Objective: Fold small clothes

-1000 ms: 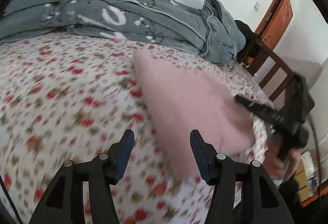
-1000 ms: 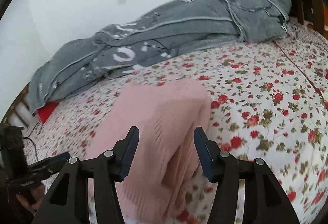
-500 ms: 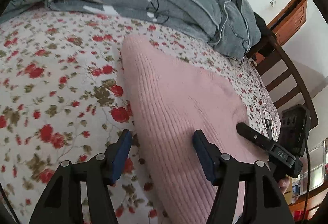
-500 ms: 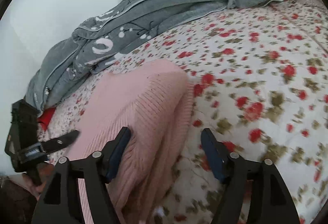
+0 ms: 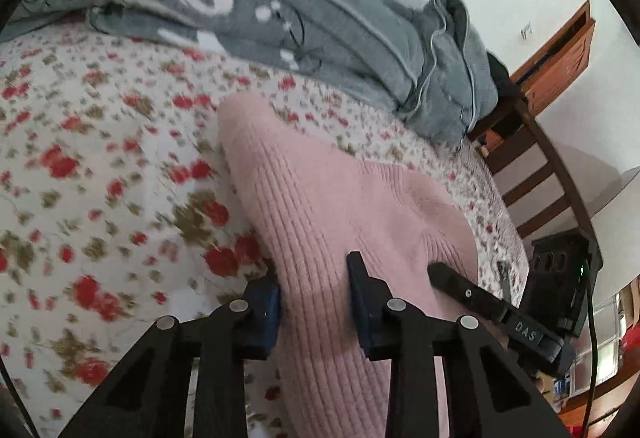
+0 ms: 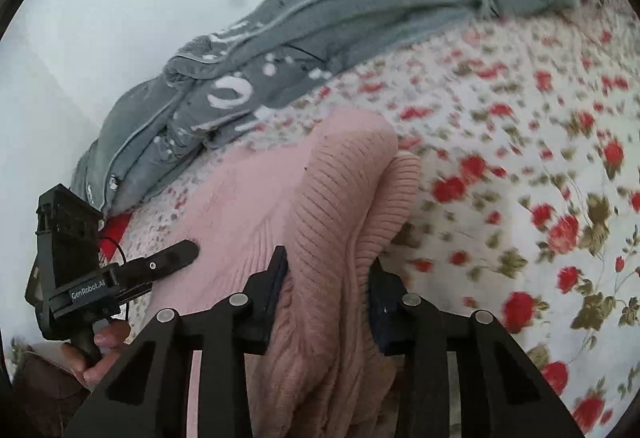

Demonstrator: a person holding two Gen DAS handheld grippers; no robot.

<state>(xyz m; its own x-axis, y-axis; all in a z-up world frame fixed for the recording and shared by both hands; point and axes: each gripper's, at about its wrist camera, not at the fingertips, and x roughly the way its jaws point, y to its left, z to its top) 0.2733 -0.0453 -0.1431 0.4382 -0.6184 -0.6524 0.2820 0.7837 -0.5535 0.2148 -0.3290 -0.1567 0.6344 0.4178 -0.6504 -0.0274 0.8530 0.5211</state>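
Note:
A pink ribbed knit sweater [image 5: 320, 197] lies folded on the floral bed sheet [image 5: 100, 177]. My left gripper [image 5: 316, 290] is closing, with the sweater's near left edge bunched between its blue pads. In the right wrist view the sweater [image 6: 240, 205] shows a raised fold along its right side. My right gripper [image 6: 328, 266] is closing too, and that fold is squeezed between its pads. A finger [image 5: 452, 282] of the right gripper rests on the sweater in the left view. A finger [image 6: 172, 258] of the left one shows in the right view, with a hand [image 6: 100, 350] on its handle.
A grey patterned quilt [image 5: 320, 17] is heaped along the wall behind the sweater. A dark wooden bed rail [image 5: 540, 165] and a brown wooden door [image 5: 560, 53] stand to the right. A red item [image 6: 116, 230] peeks from under the quilt [image 6: 360, 17].
Both grippers moved down onto the sweater's near edges, opened a little wider, then narrowed their jaws onto the cloth. The right edge now stands up as a pinched fold.

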